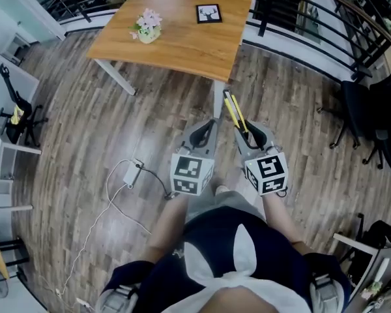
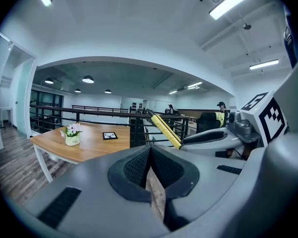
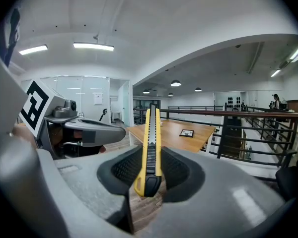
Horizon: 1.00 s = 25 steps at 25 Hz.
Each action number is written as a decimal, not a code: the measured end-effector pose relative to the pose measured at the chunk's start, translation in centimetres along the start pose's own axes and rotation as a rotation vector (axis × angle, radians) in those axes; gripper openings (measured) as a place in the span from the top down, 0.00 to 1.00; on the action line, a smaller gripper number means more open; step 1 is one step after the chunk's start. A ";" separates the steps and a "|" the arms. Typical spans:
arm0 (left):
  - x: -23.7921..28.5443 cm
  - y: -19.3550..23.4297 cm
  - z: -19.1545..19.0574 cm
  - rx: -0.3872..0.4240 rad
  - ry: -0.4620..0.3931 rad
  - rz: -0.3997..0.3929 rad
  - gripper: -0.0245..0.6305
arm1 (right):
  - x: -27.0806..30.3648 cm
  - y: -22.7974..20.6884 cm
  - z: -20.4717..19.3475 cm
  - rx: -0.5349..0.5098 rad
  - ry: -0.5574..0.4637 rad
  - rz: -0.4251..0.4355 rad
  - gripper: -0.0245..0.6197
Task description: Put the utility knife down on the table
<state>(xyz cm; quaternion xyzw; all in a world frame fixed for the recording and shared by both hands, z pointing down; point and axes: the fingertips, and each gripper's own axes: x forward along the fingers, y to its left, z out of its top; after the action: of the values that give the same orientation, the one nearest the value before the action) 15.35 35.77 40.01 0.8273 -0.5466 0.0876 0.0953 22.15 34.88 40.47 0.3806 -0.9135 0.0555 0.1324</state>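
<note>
A yellow and black utility knife is clamped between the pads of my right gripper, its long body pointing forward and up toward the table; the same utility knife fills the middle of the right gripper view. My left gripper is held beside it with its jaws closed together and nothing between them. From the left gripper view the utility knife sticks out of the right gripper at the right. The wooden table stands ahead, some way beyond both grippers, which hover over the floor.
On the table stand a small flower pot and a black picture frame. Black railings run behind and to the right of the table. A white cable and charger lie on the wood floor at the left. Office chairs stand at the right.
</note>
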 end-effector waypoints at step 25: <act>11.6 21.2 3.7 -0.019 0.011 -0.134 0.94 | 21.8 -3.4 5.7 0.033 0.050 -0.137 0.79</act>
<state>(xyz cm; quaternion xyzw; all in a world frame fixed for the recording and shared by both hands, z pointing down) 0.50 16.40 40.63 0.8607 -0.4901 0.0805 0.1120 8.66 16.49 41.19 0.4426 -0.8808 0.0707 0.1524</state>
